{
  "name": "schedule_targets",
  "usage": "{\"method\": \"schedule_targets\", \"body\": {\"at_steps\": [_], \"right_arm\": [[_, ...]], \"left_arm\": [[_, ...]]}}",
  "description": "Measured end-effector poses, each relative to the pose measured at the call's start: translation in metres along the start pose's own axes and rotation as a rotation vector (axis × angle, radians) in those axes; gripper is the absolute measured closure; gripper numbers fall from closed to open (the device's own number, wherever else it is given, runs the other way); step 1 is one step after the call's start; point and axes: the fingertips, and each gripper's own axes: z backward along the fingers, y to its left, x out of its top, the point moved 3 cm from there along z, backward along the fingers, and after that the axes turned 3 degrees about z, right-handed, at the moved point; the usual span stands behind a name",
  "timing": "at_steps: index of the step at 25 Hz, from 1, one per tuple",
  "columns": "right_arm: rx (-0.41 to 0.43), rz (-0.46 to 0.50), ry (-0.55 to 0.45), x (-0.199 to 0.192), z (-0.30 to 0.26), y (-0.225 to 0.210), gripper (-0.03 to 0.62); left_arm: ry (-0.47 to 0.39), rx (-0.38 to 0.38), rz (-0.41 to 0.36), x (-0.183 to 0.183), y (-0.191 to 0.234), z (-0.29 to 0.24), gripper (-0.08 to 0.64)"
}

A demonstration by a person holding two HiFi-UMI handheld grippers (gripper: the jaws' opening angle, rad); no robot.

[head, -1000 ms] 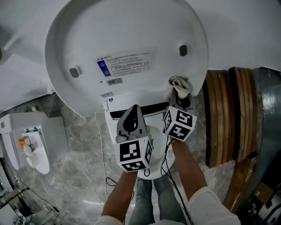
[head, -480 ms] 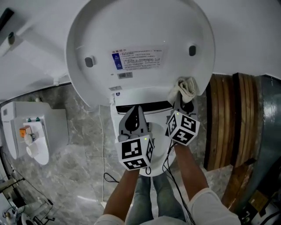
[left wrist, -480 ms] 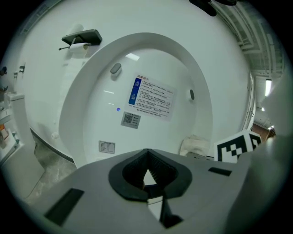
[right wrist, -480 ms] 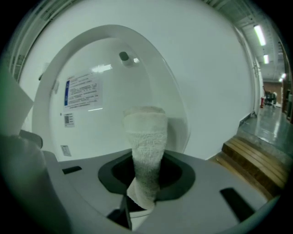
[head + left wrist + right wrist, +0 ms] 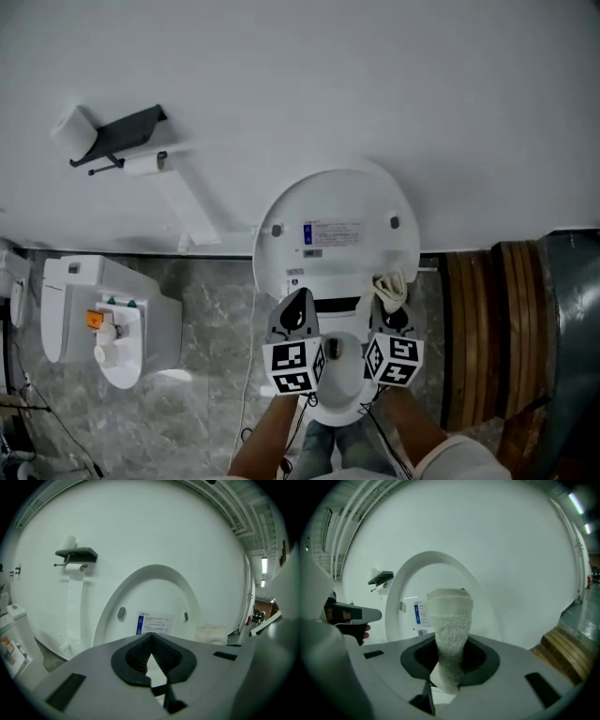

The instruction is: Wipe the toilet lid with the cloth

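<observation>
Right claw (image 5: 388,314) clamped on the white cloth (image 5: 390,286); the cloth sticks up past the tips, near the lower right edge of the raised toilet lid (image 5: 333,202), can't tell if touching. Left claw (image 5: 297,305) closed tight, nothing in it, just left of the right one. The lid stands upright at the far wall, its label (image 5: 330,233) facing out. Paper holder (image 5: 122,141) far left.

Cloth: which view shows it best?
Right gripper view: the cloth stands centre frame, clamped in the right gripper. Head view shows it small, poking past that gripper. Left gripper view catches only a pale corner at right.
</observation>
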Motion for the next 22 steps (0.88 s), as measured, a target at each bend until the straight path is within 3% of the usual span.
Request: {"method": "schedule_targets", "body": {"at_steps": [5,9,12,13,14,17,22], "right_arm": [[0.066,-0.062,-0.013,0.048,0.043,0.022,0.494],[0.153,-0.092,0.028,0.051,0.093,0.046,0.494],[0.169,-0.081,0.059,0.045,0.125,0.05,0.495],[0.161,-0.087,0.066,0.045,0.134,0.047,0.495],[0.148,-0.095,0.071,0.043,0.143,0.042,0.495],[0.101,-0.13,0.098,0.026,0.169,0.022,0.495],[0.007,-0.203,0.146,0.004,0.192,-0.003,0.495]], "left_arm": [[-0.085,-0.038,-0.096,0.063,-0.001,0.036,0.565],[-0.105,-0.119,-0.122,0.081,-0.006,0.065,0.565],[-0.115,-0.172,-0.166,0.109,-0.007,0.056,0.565],[-0.106,-0.188,-0.189,0.121,-0.007,0.047,0.528],[-0.084,-0.209,-0.216,0.134,-0.007,0.035,0.44],[-0.007,-0.234,-0.3,0.162,0.004,-0.006,0.322],[0.12,-0.294,-0.398,0.178,0.028,-0.075,0.308]]}}
